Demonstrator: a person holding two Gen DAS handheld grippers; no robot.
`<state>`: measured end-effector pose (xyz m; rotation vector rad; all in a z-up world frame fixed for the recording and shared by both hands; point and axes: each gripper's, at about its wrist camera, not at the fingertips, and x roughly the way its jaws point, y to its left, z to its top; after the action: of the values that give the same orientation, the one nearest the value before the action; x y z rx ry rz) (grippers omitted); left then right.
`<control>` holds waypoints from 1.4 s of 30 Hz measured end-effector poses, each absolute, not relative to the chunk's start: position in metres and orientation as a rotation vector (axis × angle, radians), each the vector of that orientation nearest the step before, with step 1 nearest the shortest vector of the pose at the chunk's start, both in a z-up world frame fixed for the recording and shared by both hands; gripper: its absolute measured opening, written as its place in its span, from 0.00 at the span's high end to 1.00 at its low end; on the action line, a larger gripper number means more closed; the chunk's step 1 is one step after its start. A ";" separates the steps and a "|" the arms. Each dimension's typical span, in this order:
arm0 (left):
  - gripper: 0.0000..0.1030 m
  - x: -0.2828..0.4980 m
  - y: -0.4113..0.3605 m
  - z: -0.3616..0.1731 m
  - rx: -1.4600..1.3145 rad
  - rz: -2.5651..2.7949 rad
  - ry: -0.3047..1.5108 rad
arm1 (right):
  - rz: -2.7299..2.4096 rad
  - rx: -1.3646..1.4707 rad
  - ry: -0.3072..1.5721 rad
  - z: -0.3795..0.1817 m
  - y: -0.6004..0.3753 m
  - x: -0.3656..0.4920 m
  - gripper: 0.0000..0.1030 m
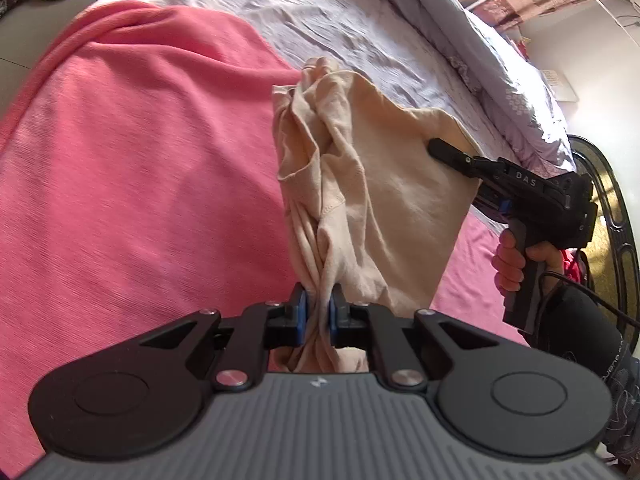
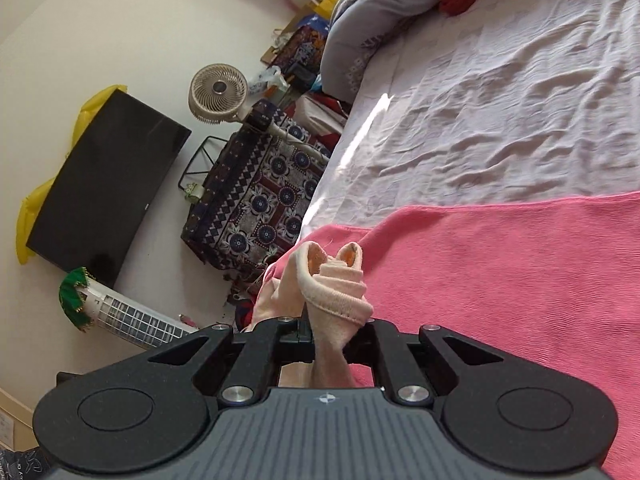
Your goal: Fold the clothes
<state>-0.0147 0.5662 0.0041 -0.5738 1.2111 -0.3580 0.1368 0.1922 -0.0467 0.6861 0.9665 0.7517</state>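
Garment [image 1: 372,184] hangs lengthwise between left gripper [image 1: 319,304], right gripper [image 2: 332,320].

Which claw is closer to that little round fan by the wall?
The right claw. The fan stands up ahead of it, to its left. The left claw points across the bed, with no fan in its view.

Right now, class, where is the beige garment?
The beige garment hangs above the pink blanket, clamped between the left tool and the right tool.
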 end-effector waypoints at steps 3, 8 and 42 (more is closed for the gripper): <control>0.90 -0.010 0.596 -0.020 -0.555 -0.317 1.238 | 0.695 0.600 1.011 -0.065 0.227 0.145 0.91; 0.73 -0.010 0.615 -0.055 -0.568 -0.288 1.304 | 0.570 0.244 1.056 -0.089 0.271 0.138 0.78; 0.57 -0.004 0.437 0.047 0.170 -0.393 1.174 | 0.383 -0.052 1.075 -0.014 0.172 0.076 0.31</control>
<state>-0.0041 0.4366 0.0469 0.1705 1.1739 -0.3934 0.0756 0.1715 -0.0141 -0.0521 1.0753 0.3827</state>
